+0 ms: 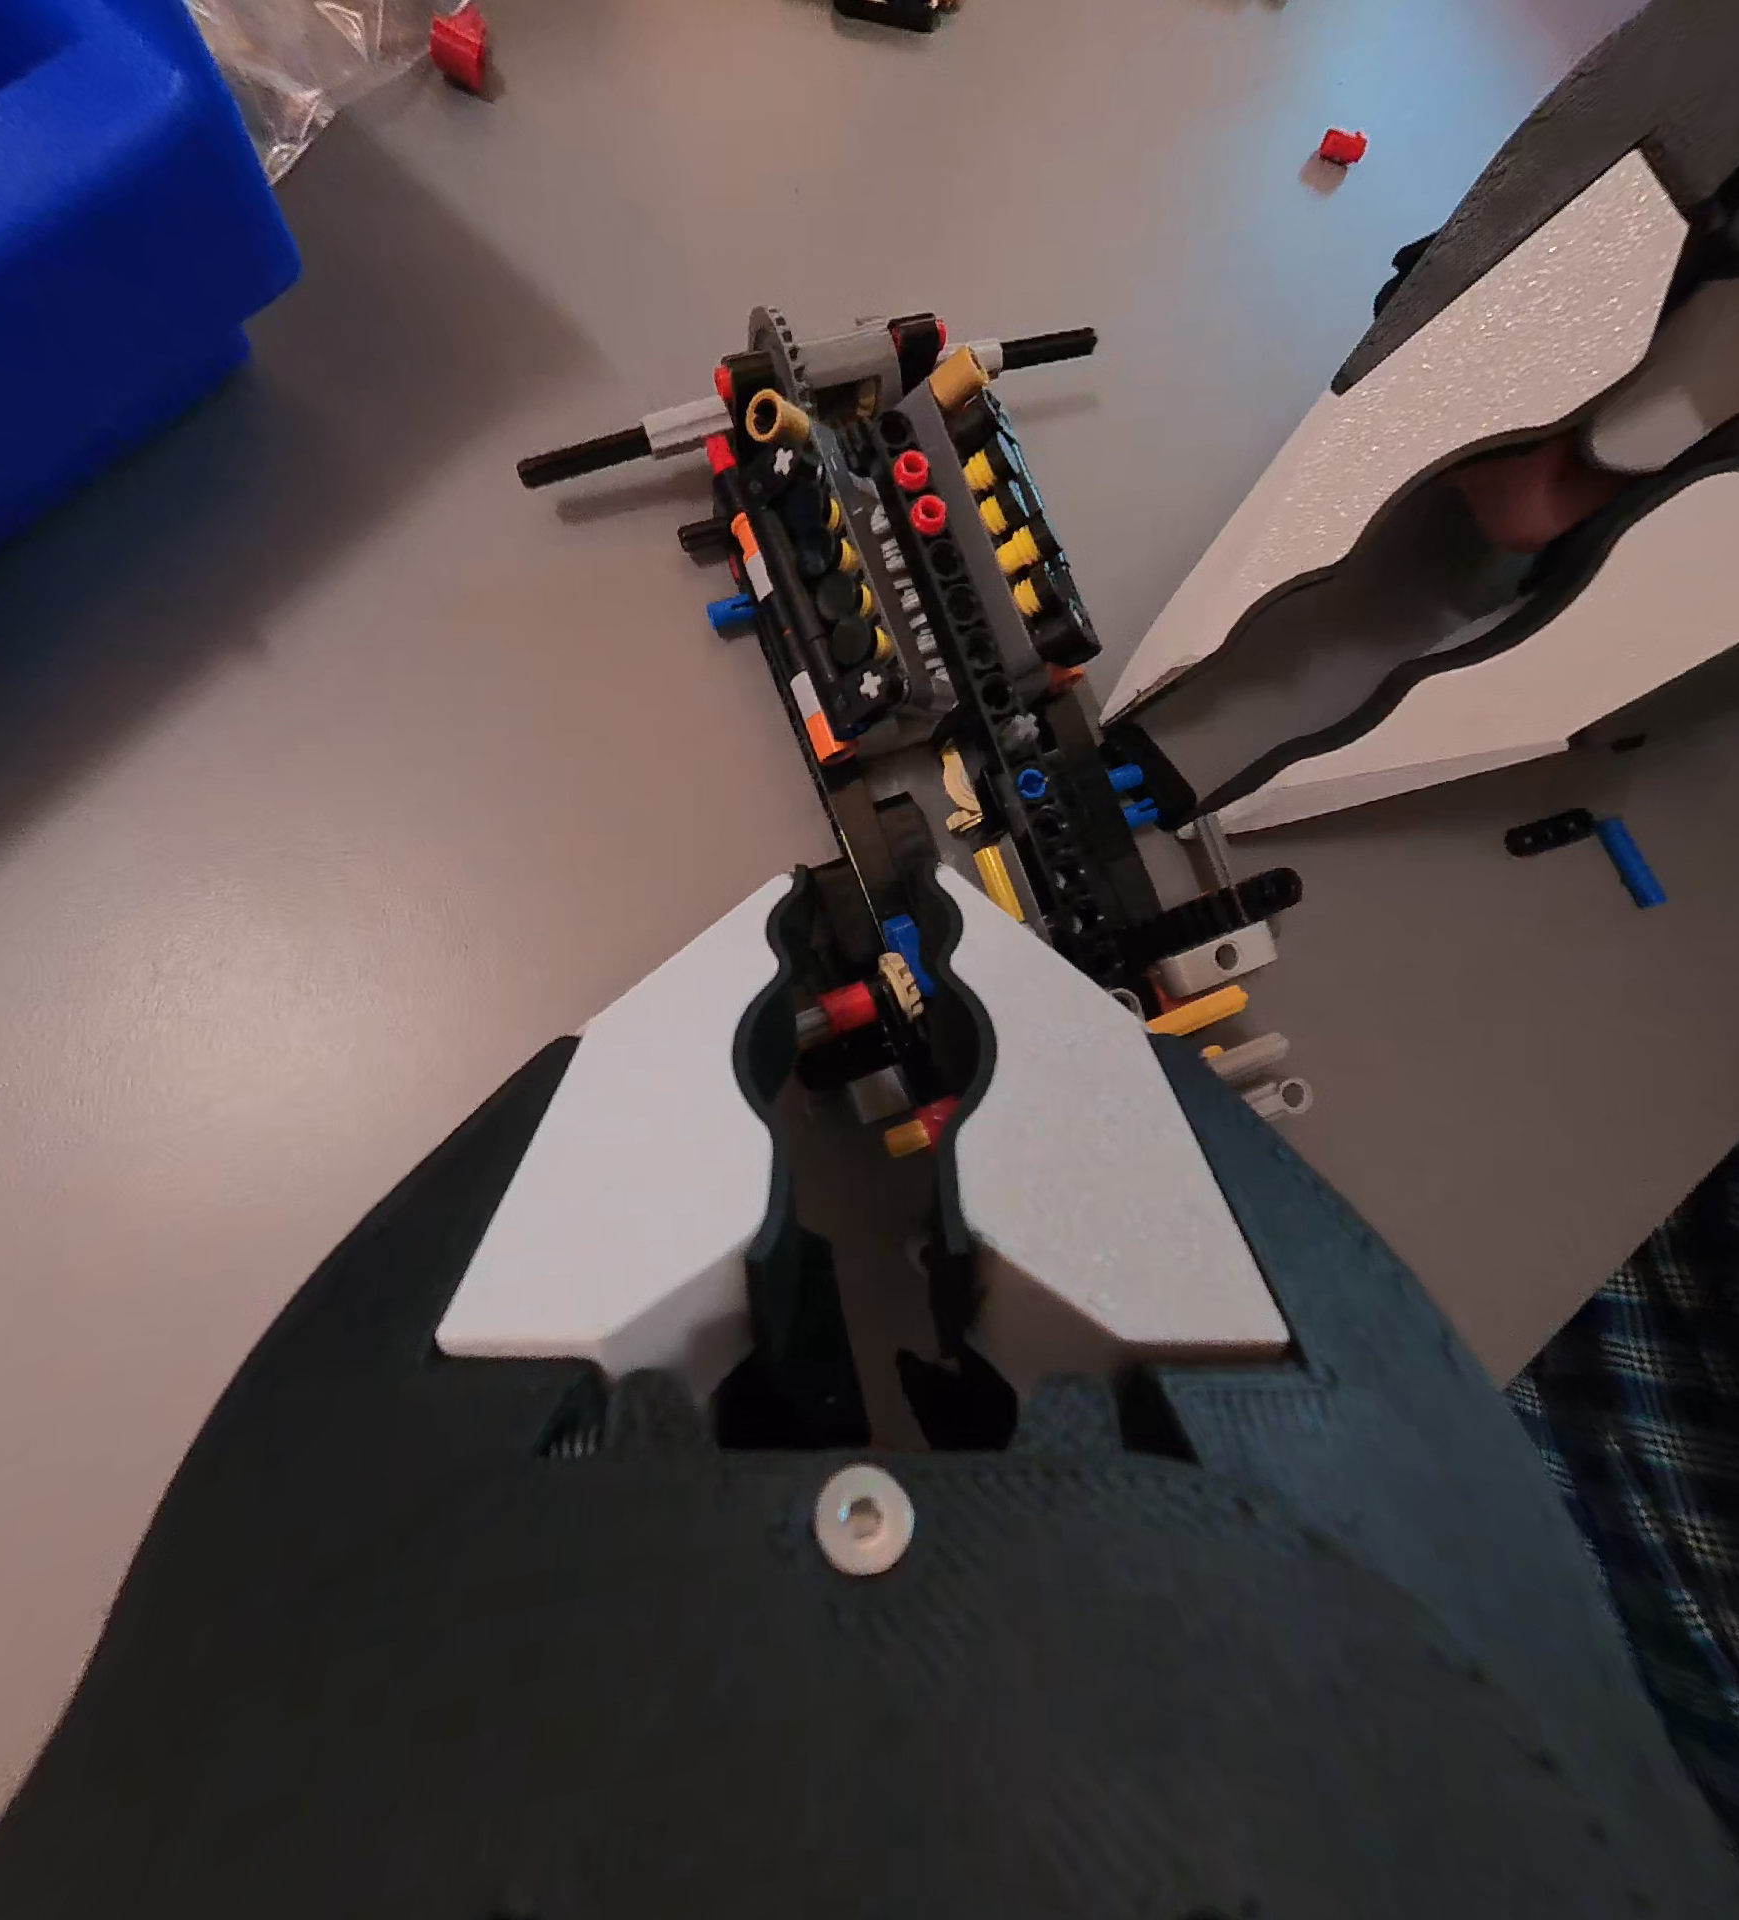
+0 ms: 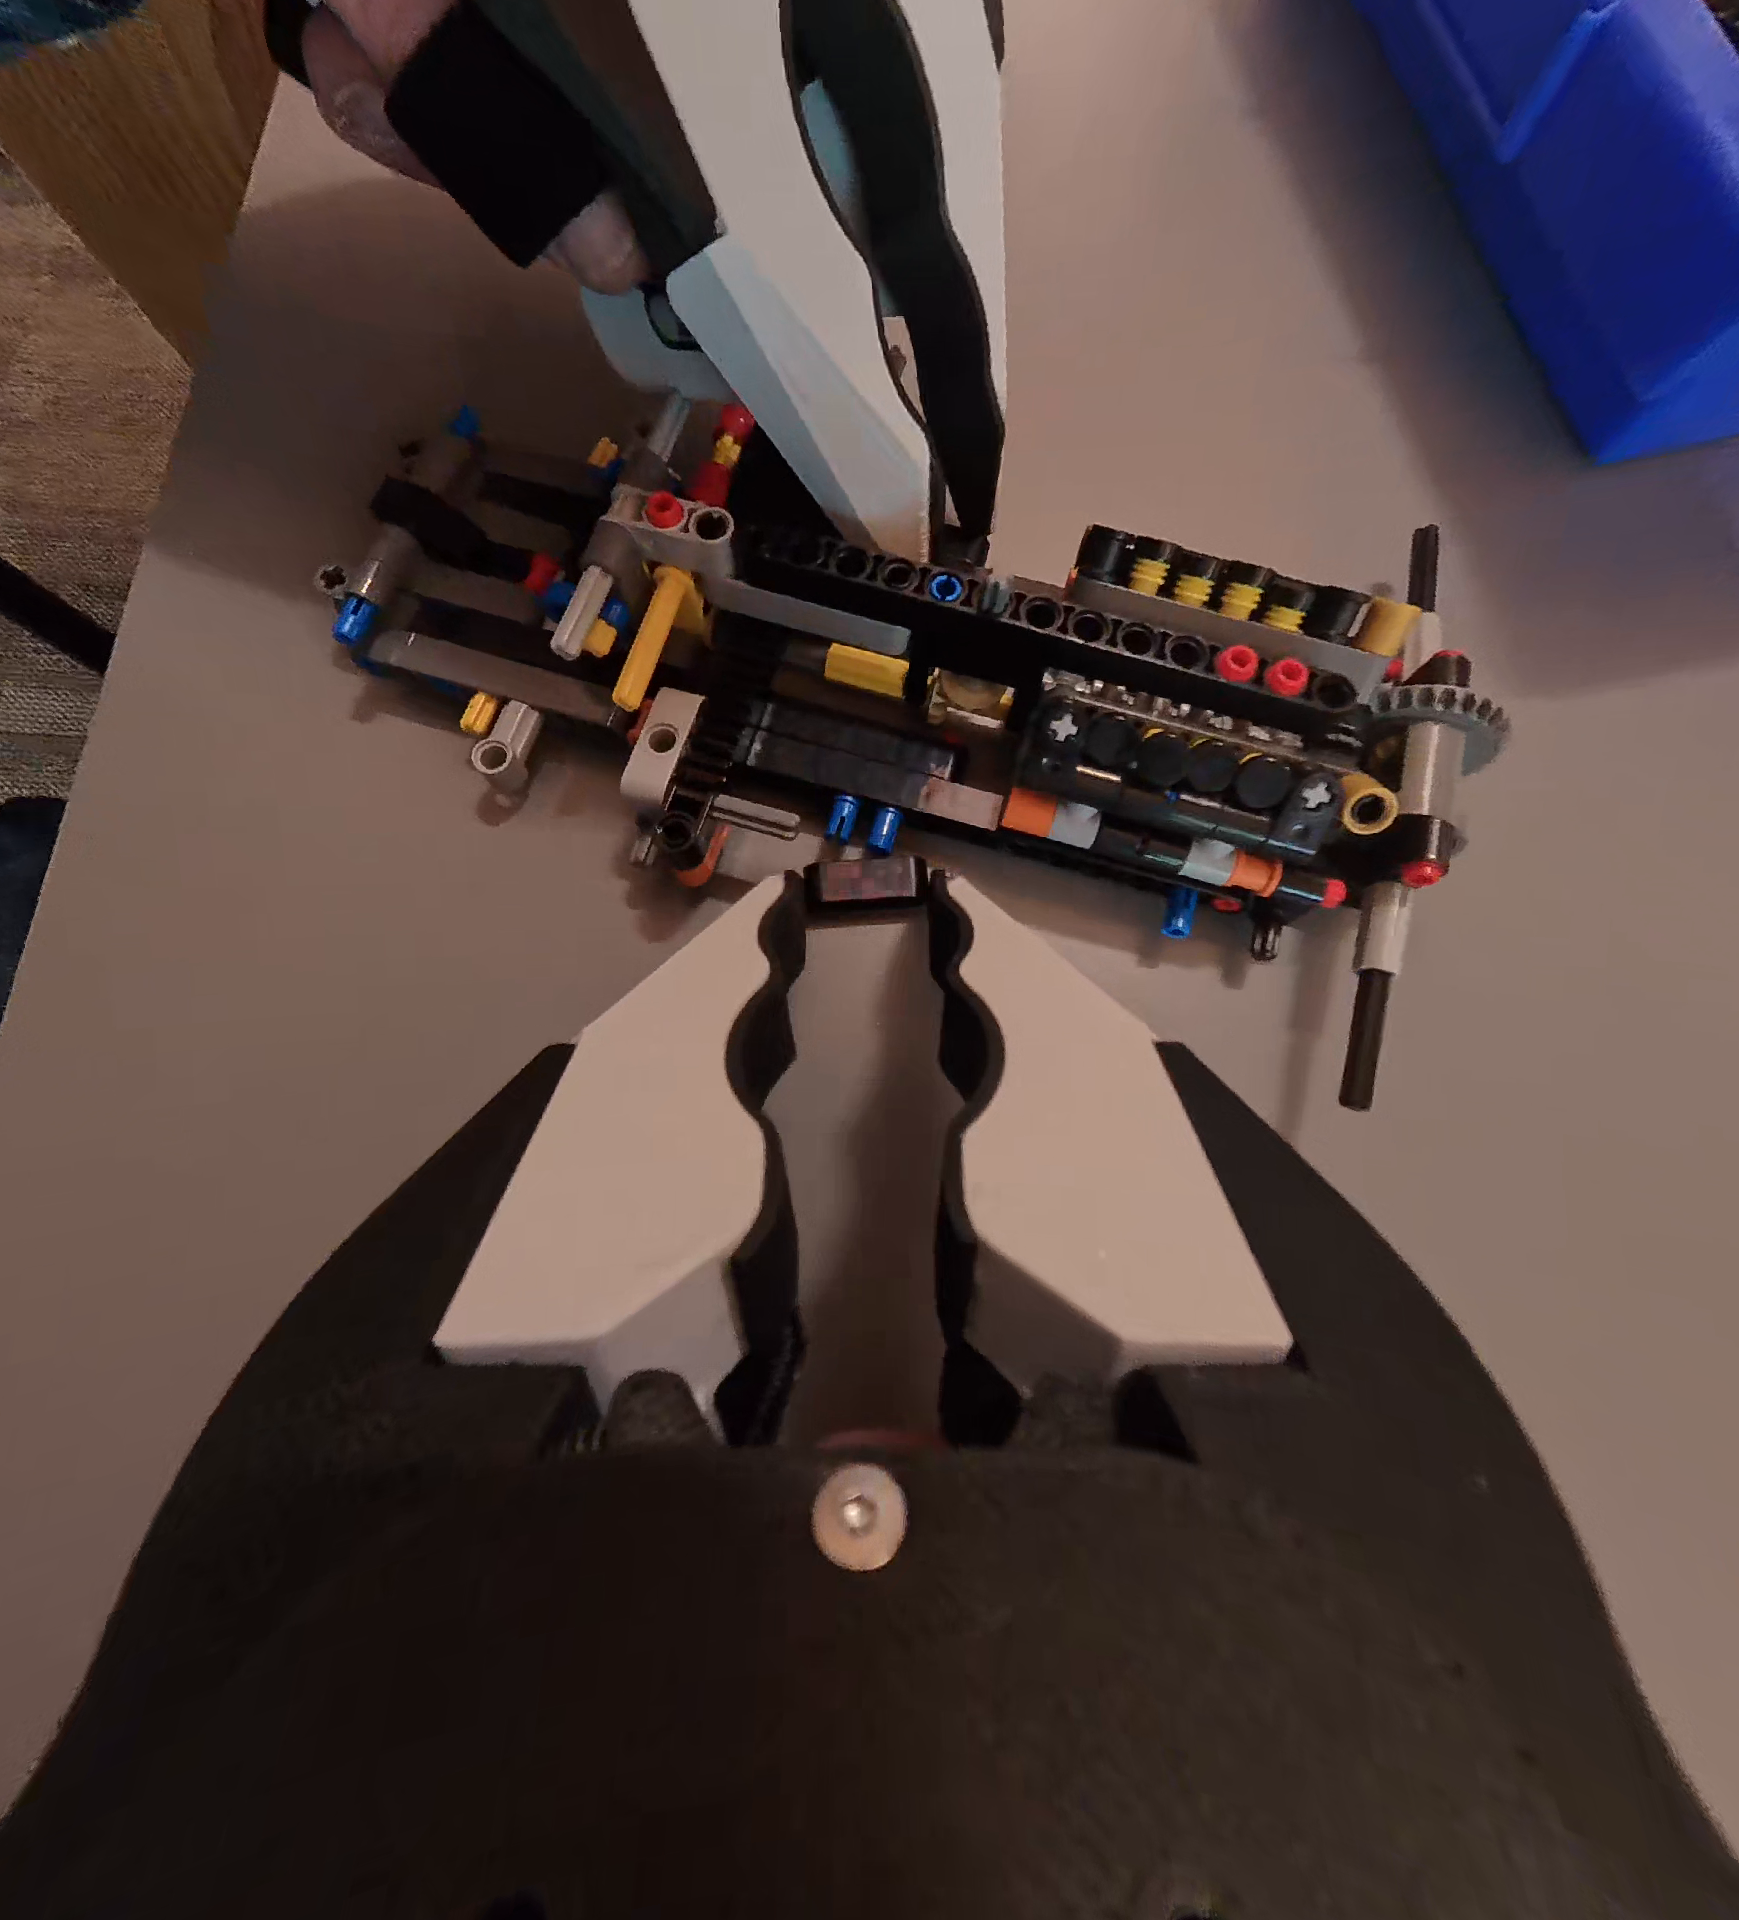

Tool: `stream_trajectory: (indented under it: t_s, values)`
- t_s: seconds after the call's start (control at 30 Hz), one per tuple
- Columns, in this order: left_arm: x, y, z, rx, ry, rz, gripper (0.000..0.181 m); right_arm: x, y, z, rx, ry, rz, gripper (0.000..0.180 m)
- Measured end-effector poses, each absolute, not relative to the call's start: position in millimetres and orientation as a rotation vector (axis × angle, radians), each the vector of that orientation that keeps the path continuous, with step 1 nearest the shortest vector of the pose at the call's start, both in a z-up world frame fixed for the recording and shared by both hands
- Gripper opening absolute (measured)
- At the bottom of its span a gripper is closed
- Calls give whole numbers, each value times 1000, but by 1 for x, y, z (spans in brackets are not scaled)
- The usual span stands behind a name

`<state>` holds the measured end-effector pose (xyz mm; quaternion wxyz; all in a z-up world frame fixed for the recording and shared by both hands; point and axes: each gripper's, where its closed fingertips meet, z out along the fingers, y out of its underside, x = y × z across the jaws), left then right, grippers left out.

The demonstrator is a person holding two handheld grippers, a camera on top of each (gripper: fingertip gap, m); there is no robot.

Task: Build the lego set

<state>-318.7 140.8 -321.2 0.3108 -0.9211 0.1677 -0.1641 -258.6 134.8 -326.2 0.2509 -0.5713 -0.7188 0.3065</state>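
Note:
A long Technic lego model [image 1: 948, 582] of black, grey, yellow and red parts lies flat on the grey table [image 1: 273, 935]. In the right wrist view the model [image 2: 948, 717] lies crosswise. My left gripper [image 1: 870, 883] is shut on a black beam at the model's near end, and in the right wrist view it [image 2: 953, 540] comes down from above onto the far beam. My right gripper [image 2: 865, 881] is shut on a small black piece [image 2: 863, 888], held at the model's side just below two blue pins [image 2: 865, 821]. In the left wrist view the right gripper [image 1: 1166, 810] meets the model from the right.
A blue bin [image 1: 65, 260] stands at the far left, also shown in the right wrist view [image 2: 1623, 208]. A clear plastic bag [image 1: 325, 73], two loose red pieces [image 1: 460, 47] [image 1: 1343, 145] and a black piece with a blue pin [image 1: 1582, 842] lie around. A plaid sleeve [image 1: 1727, 1403] is near the table's edge. There is about 7 centimeters between the tips of the two grippers.

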Motion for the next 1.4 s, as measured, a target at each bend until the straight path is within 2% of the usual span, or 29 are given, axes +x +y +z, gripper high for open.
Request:
stream_trajectory:
  t_s: [0.9,1.1,1.2,1.4]
  values:
    - [-319,137,-321,-2384,267,-337,16,-260,130,-323,-1543,-1857,703,19]
    - [-318,136,-321,-2371,247,-355,16,-258,130,-320,-1573,-1843,784,20]
    - [-317,135,-320,-2370,250,-364,17,-255,131,-319,-1563,-1859,821,29]
    - [-317,135,-320,-2371,255,-379,17,-251,130,-324,-1533,-1969,849,27]
